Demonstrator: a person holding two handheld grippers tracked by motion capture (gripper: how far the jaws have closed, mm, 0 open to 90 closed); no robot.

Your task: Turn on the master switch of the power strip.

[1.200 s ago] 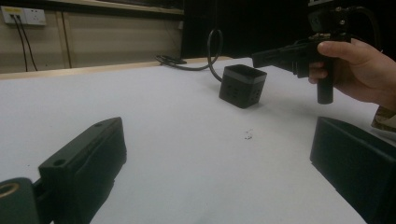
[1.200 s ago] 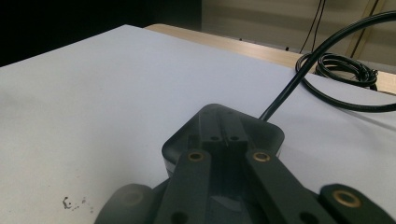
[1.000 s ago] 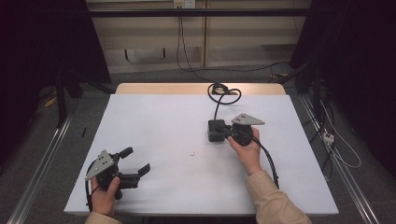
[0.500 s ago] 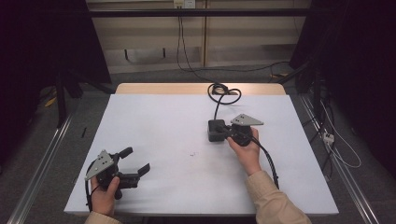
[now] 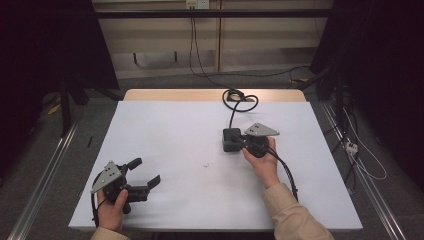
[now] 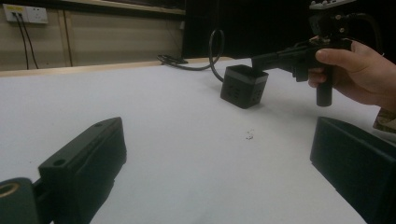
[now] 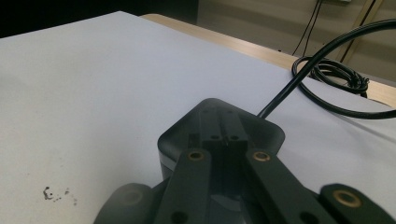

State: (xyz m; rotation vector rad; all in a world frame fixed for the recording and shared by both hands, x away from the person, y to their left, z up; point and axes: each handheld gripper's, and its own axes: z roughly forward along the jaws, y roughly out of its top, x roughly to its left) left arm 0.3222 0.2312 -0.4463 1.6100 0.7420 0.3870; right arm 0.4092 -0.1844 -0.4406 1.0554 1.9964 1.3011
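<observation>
The right gripper [image 5: 239, 140] has its jaws fully together, resting over the top of a black box [image 5: 231, 139]; nothing sits between the jaws, so the box is touched or nearly touched rather than gripped. The box stands on the tabletop right of centre, towards the far edge, and its black cord [image 5: 239, 98] runs to a loose coil at the far edge. The left gripper [image 5: 145, 176] is near the near left corner, jaws wide apart and holding nothing. Judged risks: with the jaws together on top, any downward or sideways push could slide the box across the smooth sheet or tip it instead of securing it; the box looks wide, so the jaws would have to open fully to take it, and a partial bite on a rounded corner could slip off. The cord is a further hazard, since lifting or dragging the box may pull the coil taut, or send it over the far edge. The right gripper's own cable [image 5: 286, 169] trails beside the forearm and could catch. The surface is a plain white sheet [image 5: 165, 130] over a wooden tabletop, with a small dark mark [image 5: 206, 164] near the centre. The room around is dim, with pale wall panels, a wall socket [image 5: 196, 4] and loose wires on the floor.
</observation>
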